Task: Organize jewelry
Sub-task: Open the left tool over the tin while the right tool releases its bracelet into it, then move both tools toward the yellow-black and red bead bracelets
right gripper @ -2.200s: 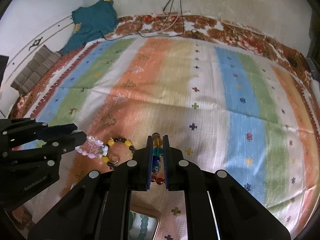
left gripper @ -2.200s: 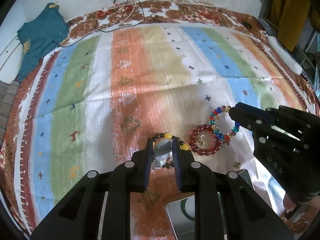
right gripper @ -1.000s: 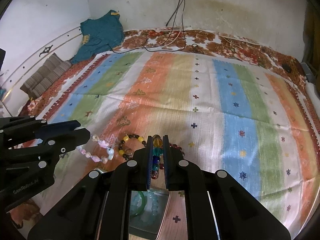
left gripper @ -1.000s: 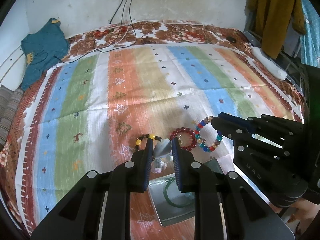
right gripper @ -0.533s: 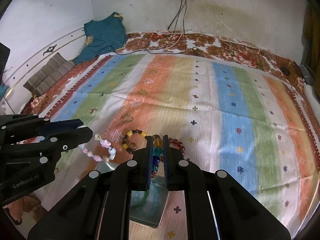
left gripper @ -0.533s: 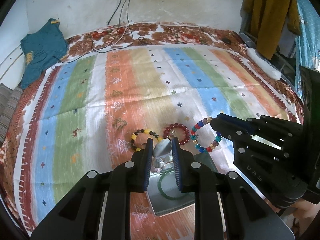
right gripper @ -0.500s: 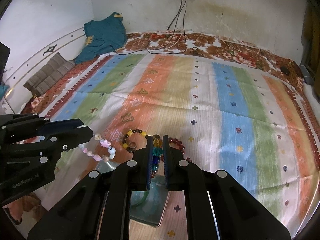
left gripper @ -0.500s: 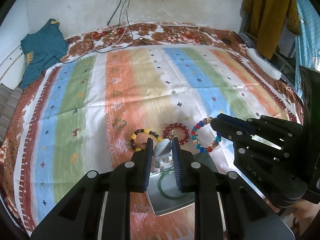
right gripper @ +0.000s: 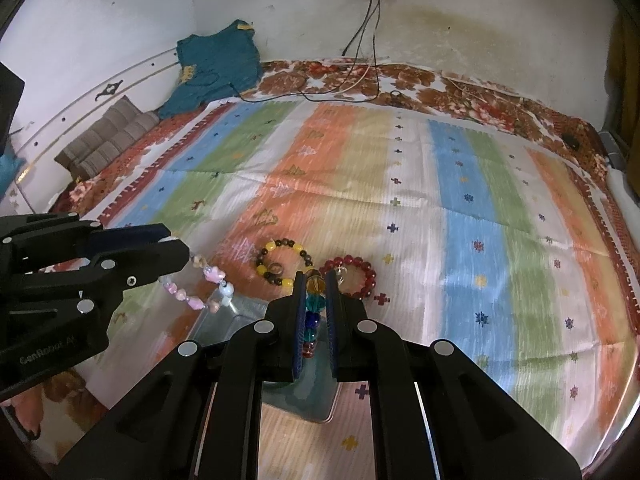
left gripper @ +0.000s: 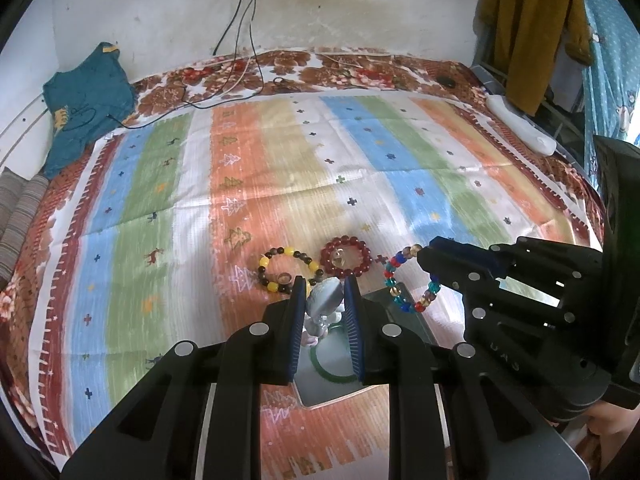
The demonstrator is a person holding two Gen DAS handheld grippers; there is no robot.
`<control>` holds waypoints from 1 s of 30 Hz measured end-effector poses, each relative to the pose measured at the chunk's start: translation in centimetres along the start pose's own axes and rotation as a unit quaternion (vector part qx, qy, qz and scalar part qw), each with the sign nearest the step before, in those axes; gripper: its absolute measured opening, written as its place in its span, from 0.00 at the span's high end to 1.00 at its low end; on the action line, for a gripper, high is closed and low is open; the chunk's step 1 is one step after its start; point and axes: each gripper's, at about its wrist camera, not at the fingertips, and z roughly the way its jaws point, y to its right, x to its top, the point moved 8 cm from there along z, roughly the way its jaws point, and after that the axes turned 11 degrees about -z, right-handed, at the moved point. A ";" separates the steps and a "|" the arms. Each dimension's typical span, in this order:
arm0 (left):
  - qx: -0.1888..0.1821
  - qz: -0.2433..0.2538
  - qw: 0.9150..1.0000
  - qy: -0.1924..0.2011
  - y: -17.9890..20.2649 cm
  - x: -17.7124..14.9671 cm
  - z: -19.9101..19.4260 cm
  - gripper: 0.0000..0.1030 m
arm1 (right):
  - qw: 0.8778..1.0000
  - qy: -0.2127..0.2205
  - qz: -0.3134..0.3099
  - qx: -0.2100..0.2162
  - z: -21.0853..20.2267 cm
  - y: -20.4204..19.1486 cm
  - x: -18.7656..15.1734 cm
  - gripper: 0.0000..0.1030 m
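My left gripper (left gripper: 325,294) is shut on a pale pink bead bracelet (left gripper: 323,303), which also shows hanging from it in the right wrist view (right gripper: 200,285). My right gripper (right gripper: 314,283) is shut on a multicolour bead bracelet (right gripper: 312,308), seen in the left wrist view (left gripper: 404,280) too. Both hang above a metal tray (left gripper: 384,300) that holds a green bangle (left gripper: 330,372). A yellow-and-black bead bracelet (left gripper: 286,270) and a dark red bead bracelet (left gripper: 346,256) lie on the striped cloth just beyond the tray.
The striped cloth (left gripper: 280,152) covers a bed. A teal garment (left gripper: 86,96) and cables (left gripper: 240,40) lie at the far left and back. A mustard jacket (left gripper: 532,20) hangs at the right; a white object (left gripper: 520,128) lies on the right edge.
Both grippers have risen and drawn back from the cloth with their bracelets, over the tray. The yellow-and-black and the red bracelets stay on the cloth.
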 end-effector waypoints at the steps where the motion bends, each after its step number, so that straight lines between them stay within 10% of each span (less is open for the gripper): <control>1: -0.002 0.000 1.000 -0.001 0.0 -0.1 0.0 0.82 | 1.000 0.001 0.000 0.001 -0.2 -0.1 -0.1 0.90; 16: 0.019 -0.020 1.000 0.000 -1.5 -1.1 -1.0 0.80 | 0.999 -0.033 0.017 -0.011 0.3 0.4 -1.7 0.89; 30: 0.031 -0.045 0.998 -0.008 -3.2 -0.5 -0.2 0.55 | 0.996 -0.069 0.042 -0.026 1.9 2.5 -2.7 0.61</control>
